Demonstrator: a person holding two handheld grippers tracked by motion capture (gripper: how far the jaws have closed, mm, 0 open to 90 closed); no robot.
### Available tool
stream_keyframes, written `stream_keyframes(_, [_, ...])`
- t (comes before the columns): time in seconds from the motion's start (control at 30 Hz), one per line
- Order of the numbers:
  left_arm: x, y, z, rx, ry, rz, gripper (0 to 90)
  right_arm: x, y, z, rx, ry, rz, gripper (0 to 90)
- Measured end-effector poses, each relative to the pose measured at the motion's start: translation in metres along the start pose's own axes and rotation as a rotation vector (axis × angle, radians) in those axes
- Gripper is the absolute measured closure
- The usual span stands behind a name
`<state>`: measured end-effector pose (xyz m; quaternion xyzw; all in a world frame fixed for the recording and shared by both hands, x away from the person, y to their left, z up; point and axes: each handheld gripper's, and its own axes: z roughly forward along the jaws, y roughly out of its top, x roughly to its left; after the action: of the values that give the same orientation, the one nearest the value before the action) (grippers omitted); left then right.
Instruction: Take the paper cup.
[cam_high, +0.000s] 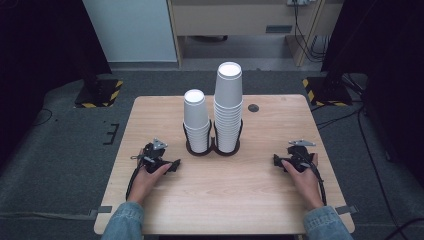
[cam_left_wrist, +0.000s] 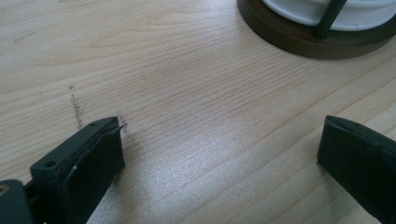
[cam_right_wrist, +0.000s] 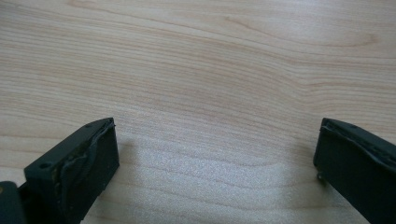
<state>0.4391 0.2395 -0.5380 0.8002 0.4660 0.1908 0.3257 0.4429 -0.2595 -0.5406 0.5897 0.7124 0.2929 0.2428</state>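
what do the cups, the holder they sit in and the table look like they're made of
Cups: probably paper, matte white, with thin rolled rims showing as tight rings where the two stacks nest.
Holder: a dark brown round base, smooth and dull, perhaps wood or plastic, with thin black uprights, likely metal wire.
Table: pale wood or wood-look laminate; the grain lines are plain and the surface has a soft sheen.

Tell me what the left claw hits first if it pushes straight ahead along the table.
Probably the dark round wooden base of the cup holder carrying the shorter stack of white paper cups; the open left claw has bare table before it. Depth is uncertain.
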Motion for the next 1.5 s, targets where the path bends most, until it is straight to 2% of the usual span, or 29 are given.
stream_keyframes(0.37, [-0.001, 0.0, -0.001, 0.002, 0.005, -0.002, 0.0, -0.001, -0.001, -0.002, 0.005, 0.011, -0.017, 3.3])
stream_keyframes(0.4, [-0.001, 0.0, -0.001, 0.002, 0.005, -0.002, 0.0, 0.0, 0.0, -0.003, 0.013, 0.01, -0.01, 4.2])
stream_keyframes(0.43, [-0.001, 0.0, -0.001, 0.002, 0.006, -0.002, 0.0, 0.001, 0.002, -0.006, 0.025, 0.001, -0.025, 4.2])
stream_keyframes(0.53, [-0.001, -0.001, -0.001, 0.002, 0.007, -0.003, 0.0, 0.004, 0.005, -0.011, 0.003, 0.002, -0.037, 5.4])
stream_keyframes(0.57, [-0.001, -0.001, -0.001, 0.001, 0.007, -0.004, 0.0, 0.006, 0.006, -0.014, -0.001, 0.008, -0.027, 5.4])
stream_keyframes(0.63, [-0.001, -0.001, -0.001, 0.0, 0.008, -0.005, 0.0, 0.01, 0.01, -0.026, -0.028, 0.037, -0.031, 7.0])
stream_keyframes(0.67, [-0.001, -0.001, -0.001, 0.003, 0.008, -0.004, 0.0, 0.01, 0.01, -0.026, -0.028, 0.037, -0.031, 7.0])
stream_keyframes(0.77, [-0.001, -0.001, -0.001, 0.002, 0.008, -0.005, 0.0, 0.017, 0.012, -0.036, -0.046, 0.077, -0.045, 8.8])
stream_keyframes(0.87, [-0.001, -0.001, -0.001, 0.003, 0.008, -0.005, 0.0, 0.03, 0.013, -0.045, -0.042, 0.144, -0.089, 8.7])
stream_keyframes(0.93, [-0.002, -0.001, -0.001, 0.002, 0.01, -0.006, 0.0, 0.032, 0.013, -0.047, -0.039, 0.159, -0.09, 8.5])
stream_keyframes(0.97, [-0.002, -0.001, -0.001, 0.002, 0.01, -0.007, 0.0, 0.04, 0.014, -0.052, -0.042, 0.198, -0.108, 7.2])
stream_keyframes(1.03, [-0.002, -0.001, -0.001, 0.002, 0.011, -0.008, 0.0, 0.043, 0.015, -0.055, -0.044, 0.206, -0.118, 7.1])
stream_keyframes(1.07, [-0.002, -0.001, -0.001, 0.002, 0.01, -0.008, 0.0, 0.049, 0.017, -0.061, -0.051, 0.218, -0.142, 6.4])
stream_keyframes(1.2, [-0.002, -0.001, -0.001, 0.002, 0.011, -0.008, 0.0, 0.054, 0.023, -0.067, -0.063, 0.246, -0.146, 6.3])
stream_keyframes(1.33, [-0.002, -0.001, -0.001, 0.002, 0.011, -0.009, 0.0, 0.059, 0.032, -0.071, -0.033, 0.249, -0.163, 7.2])
stream_keyframes(1.43, [-0.002, -0.001, -0.001, 0.002, 0.011, -0.009, 0.0, 0.061, 0.048, -0.078, -0.038, 0.257, -0.164, 8.9])
stream_keyframes(1.47, [-0.002, -0.001, -0.001, 0.002, 0.011, -0.008, 0.0, 0.061, 0.048, -0.078, -0.038, 0.257, -0.164, 8.9])
stream_keyframes(1.5, [-0.002, -0.001, -0.001, 0.002, 0.011, -0.008, 0.0, 0.06, 0.058, -0.081, -0.042, 0.263, -0.179, 9.1])
